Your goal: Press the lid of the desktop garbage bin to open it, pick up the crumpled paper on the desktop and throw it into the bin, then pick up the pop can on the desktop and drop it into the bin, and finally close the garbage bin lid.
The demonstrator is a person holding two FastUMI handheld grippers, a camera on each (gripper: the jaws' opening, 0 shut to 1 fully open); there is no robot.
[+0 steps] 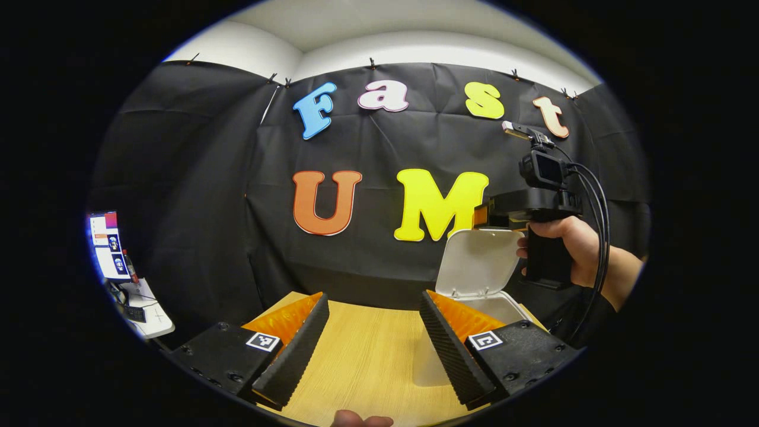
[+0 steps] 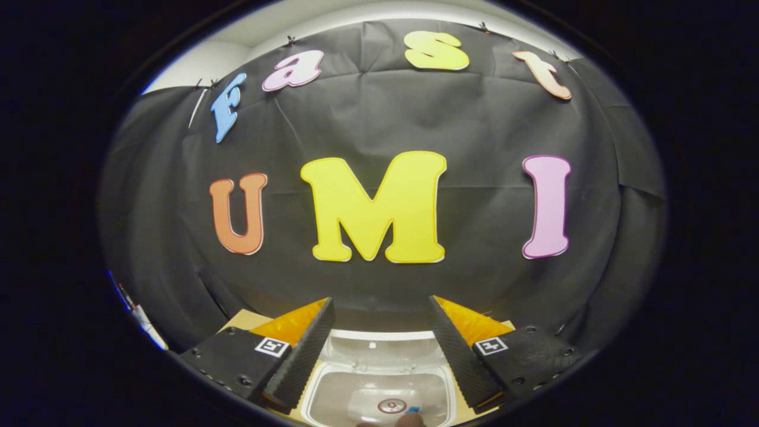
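The white desktop bin (image 1: 509, 303) stands at the right of the wooden table (image 1: 367, 356) with its lid (image 1: 477, 264) raised upright. My left gripper (image 1: 373, 296) is open and low over the table, left of the bin, holding nothing. A hand holds my right gripper (image 1: 492, 213) above and behind the lid. In the right gripper view, my right gripper (image 2: 380, 300) is open directly over the bin's mouth (image 2: 332, 397). The round top of the pop can (image 2: 392, 406) lies inside the bin, with the lid (image 2: 379, 347) beyond it. Crumpled paper cannot be made out.
A lit screen (image 1: 109, 246) and a white side desk (image 1: 148, 314) stand at the far left, off the table. Black cables (image 1: 599, 237) hang from the right gripper's handle. The table's far edge meets the black cloth wall.
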